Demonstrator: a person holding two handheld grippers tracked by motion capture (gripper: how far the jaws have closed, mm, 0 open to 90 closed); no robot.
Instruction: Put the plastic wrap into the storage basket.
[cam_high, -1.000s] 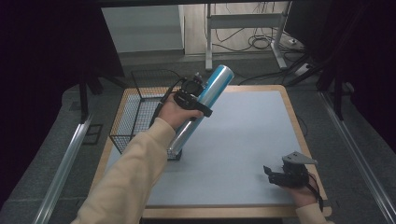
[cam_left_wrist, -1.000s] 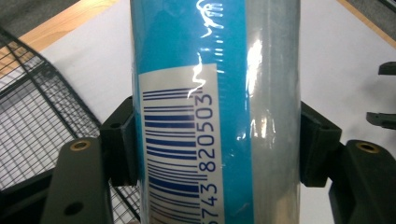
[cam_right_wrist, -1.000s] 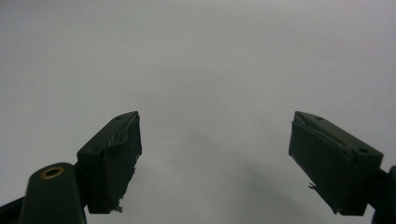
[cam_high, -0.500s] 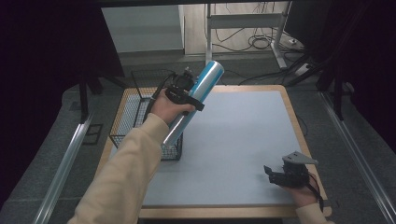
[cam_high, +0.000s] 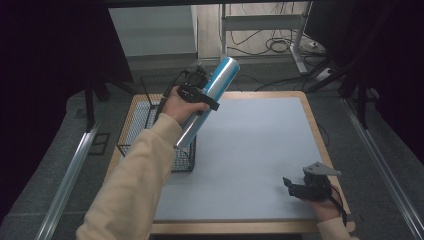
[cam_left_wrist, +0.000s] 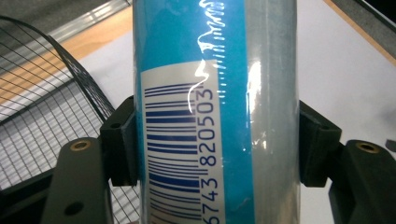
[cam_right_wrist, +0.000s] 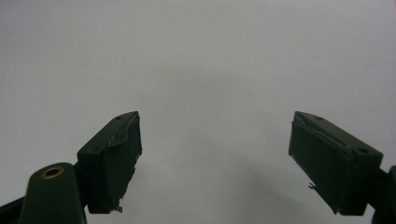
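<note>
1. Your left tongs (cam_high: 202, 92) are closed on a long blue and silver tube (cam_high: 210, 97), one jaw pressed to each side of it near its middle.
2. In the left gripper view the tube (cam_left_wrist: 210, 112) stands upright between the jaws, a white barcode label facing the camera and clear film glinting over the blue.
3. In the high view the tube is tilted, its upper end beyond your left tongs and away from you, its lower end below them, toward you, over the near corner of the black wire basket (cam_high: 145, 130).
4. The basket (cam_left_wrist: 42, 116) lies to the left of the jaws in the left gripper view, and its mesh floor shows through the wires.
5. Your right tongs (cam_high: 295, 187) rest low on the grey mat of the desk (cam_high: 250, 150), well apart from the left tongs and the tube.
6. In the right gripper view the right tongs (cam_right_wrist: 215, 163) stand wide open and hold nothing, with plain grey mat (cam_right_wrist: 210, 60) between and beyond the jaws.
</note>
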